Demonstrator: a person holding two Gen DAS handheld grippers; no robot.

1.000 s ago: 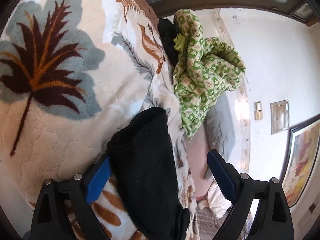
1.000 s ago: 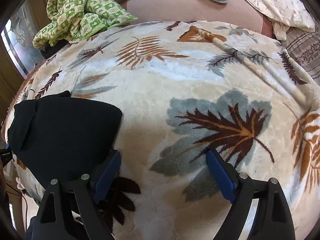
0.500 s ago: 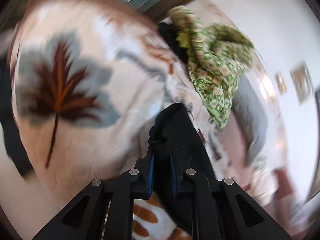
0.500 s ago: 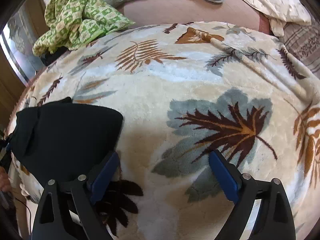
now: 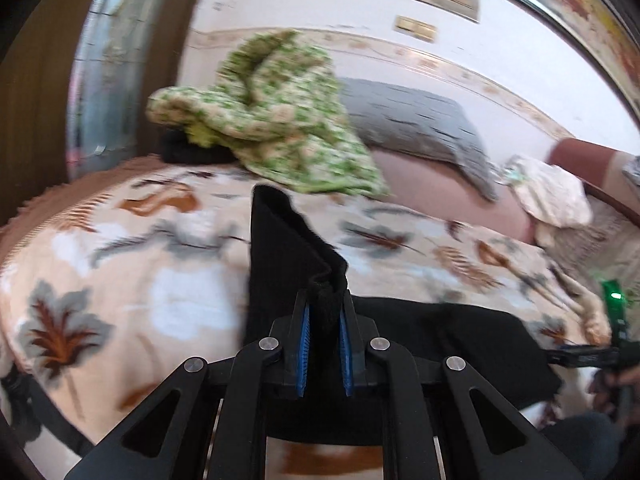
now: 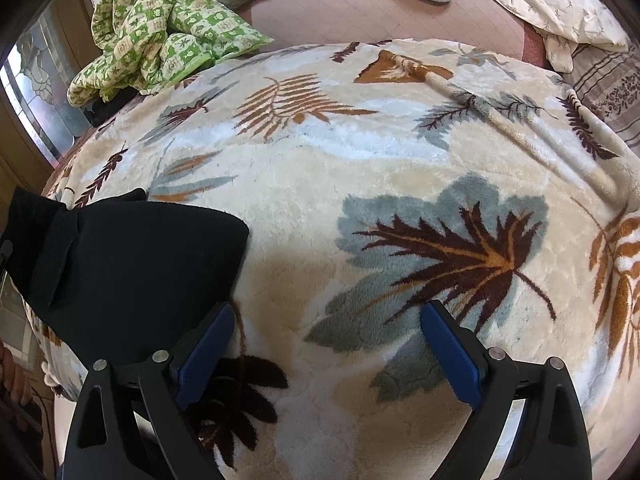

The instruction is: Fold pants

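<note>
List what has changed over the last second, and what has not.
The left tool, open around the black pants a second ago, has shut on an edge of them and lifted it off the blanket, rolling as it went. The right tool has stayed open in place over the blanket, gripping nothing. The green quilt has not moved.

My left view is smeared — the green quilt [image 5: 272, 120] shows no pattern. The black pants [image 6: 132, 276] run off my right view's left edge.
</note>
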